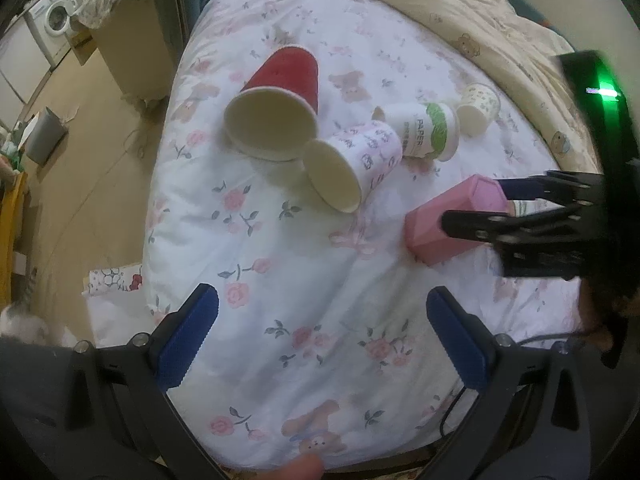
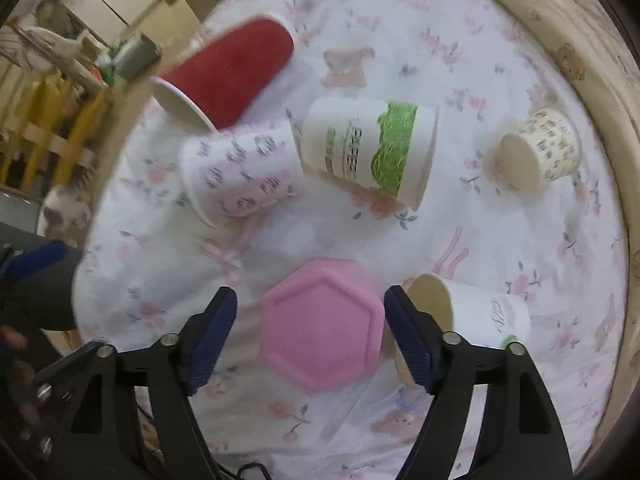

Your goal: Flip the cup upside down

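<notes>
A pink hexagonal cup [image 2: 320, 332] stands bottom-up on the floral bedspread [image 2: 500, 220], between the blue pads of my right gripper [image 2: 310, 340], which is open around it with gaps on both sides. It also shows in the left wrist view [image 1: 452, 216], with the right gripper [image 1: 476, 204] beside it. My left gripper [image 1: 322, 328] is open and empty above bare bedspread [image 1: 304, 264]. A red cup [image 1: 276, 104] and a pink-patterned cup [image 1: 352, 164] lie on their sides.
A green-banded paper cup [image 2: 372, 152], a small patterned cup [image 2: 540, 148] and another white cup [image 2: 468, 316] lie on the bed. A cream quilt [image 1: 500, 28] borders the far and right side. The bed's left edge drops to the floor [image 1: 100, 128].
</notes>
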### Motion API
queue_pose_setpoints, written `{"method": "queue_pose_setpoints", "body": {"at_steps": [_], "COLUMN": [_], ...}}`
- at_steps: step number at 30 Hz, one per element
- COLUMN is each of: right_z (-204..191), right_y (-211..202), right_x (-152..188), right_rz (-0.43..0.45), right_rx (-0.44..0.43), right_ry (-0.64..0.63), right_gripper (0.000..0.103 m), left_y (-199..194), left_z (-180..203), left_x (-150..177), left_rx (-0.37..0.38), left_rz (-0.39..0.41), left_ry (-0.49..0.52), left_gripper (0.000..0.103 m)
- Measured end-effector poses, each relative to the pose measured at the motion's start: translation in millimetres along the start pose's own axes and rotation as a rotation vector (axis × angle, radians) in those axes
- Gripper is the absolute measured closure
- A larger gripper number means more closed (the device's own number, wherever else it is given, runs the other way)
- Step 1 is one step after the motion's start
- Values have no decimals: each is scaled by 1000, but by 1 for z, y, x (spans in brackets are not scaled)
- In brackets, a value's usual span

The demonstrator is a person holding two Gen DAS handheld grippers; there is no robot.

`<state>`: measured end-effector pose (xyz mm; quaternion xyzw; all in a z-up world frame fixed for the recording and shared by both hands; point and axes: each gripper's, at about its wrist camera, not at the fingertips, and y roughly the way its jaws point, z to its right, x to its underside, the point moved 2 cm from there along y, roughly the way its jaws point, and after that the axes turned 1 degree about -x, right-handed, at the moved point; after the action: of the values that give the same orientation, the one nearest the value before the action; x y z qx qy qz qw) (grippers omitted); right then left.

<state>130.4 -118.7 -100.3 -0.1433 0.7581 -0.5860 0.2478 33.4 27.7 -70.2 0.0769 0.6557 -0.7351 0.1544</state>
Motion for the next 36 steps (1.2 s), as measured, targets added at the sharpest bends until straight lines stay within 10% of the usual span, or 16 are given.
{"method": "queue_pose_setpoints", "body": {"at_steps": [12,20,36], "right_z": [6,5,-1], "right_y": [-118,-124,-106], "right_x": [91,138,151], "right_rz": [474,571,612], "right_rx": [39,135,182], "right_ry": [207,322,350], "right_gripper": [1,1,1], "left_y": [-50,-77,-59], "left_z": [13,23,27], "left_x": [-1,23,35], "left_rx": [24,-24,-52], "left_rz": [234,366,369], "left_ry": [48,72,28], "left_gripper": [0,0,0]}}
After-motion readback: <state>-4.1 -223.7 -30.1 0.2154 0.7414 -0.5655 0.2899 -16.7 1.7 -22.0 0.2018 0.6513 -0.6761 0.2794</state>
